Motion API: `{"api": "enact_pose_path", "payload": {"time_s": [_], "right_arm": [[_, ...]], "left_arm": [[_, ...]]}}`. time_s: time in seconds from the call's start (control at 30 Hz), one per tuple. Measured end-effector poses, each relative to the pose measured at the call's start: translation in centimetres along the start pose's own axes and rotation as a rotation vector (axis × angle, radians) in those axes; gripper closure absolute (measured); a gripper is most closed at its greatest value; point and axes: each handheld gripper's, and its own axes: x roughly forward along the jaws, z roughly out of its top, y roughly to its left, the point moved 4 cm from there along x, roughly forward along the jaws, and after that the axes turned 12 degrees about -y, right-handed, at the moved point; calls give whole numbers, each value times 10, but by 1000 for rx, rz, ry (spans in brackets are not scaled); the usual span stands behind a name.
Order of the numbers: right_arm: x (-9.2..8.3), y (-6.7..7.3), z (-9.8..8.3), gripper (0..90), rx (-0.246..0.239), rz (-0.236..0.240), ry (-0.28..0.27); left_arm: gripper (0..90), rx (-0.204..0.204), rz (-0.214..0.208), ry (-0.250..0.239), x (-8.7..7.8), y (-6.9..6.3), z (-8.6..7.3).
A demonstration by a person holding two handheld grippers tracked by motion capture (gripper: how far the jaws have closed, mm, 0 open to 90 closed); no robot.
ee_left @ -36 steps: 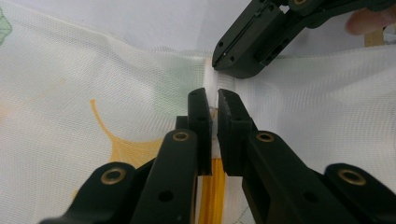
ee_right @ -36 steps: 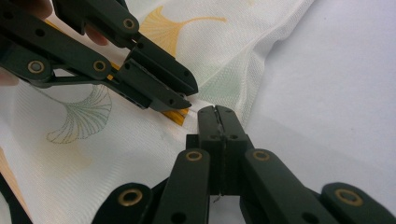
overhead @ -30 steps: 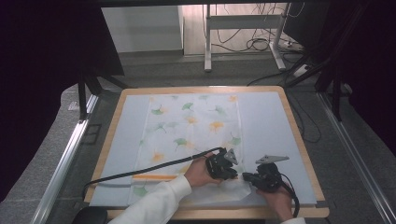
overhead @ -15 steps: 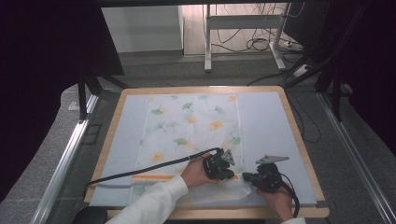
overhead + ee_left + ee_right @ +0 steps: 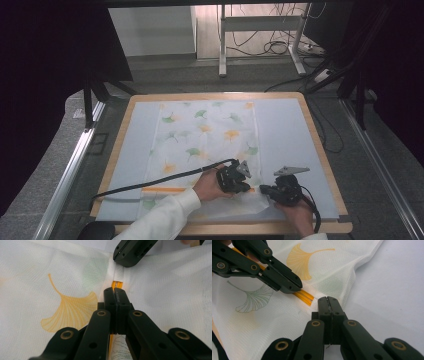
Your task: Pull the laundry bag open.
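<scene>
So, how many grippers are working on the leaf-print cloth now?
2. The left gripper is shut on the cloth at its orange zipper; the right gripper is shut on the cloth's edge, just beside it, near the table's front.

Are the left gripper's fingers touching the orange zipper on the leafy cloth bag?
Touching. In the left gripper view, the left gripper has its fingers shut on the orange zipper at the bag's seam.

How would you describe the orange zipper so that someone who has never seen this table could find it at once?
Start at the wooden-edged table and the white mesh bag printed with ginkgo leaves lying on it. Follow the bag to its near edge, where the left gripper and right gripper meet. The orange zipper runs there as a straight ribbed strip, unlike the fan-shaped leaf prints.
</scene>
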Motion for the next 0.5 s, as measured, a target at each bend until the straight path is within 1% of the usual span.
{"api": "enact_pose_path", "payload": {"time_s": [0.13, 0.2, 0.23, 0.27, 0.3, 0.33, 0.5], "right_arm": [[0, 0, 0, 896, 0, 1, 0], [0, 0, 0, 896, -1, 1, 0], [0, 0, 0, 896, -1, 1, 0], [0, 0, 0, 896, 0, 1, -1], [0, 0, 0, 896, 0, 1, -1], [0, 0, 0, 896, 3, 1, -1], [0, 0, 0, 896, 3, 2, -3]], "left_arm": [[900, 2, 0, 7, -1, 1, -1], [900, -19, -2, 1, -3, 1, -3], [900, -19, -2, 1, -3, 1, -3], [900, -34, -7, -4, -6, 5, -6], [900, -34, -7, -4, -6, 5, -6], [900, -45, -9, -8, -10, 7, -9], [900, -47, -11, -5, -15, 9, -14]]}}
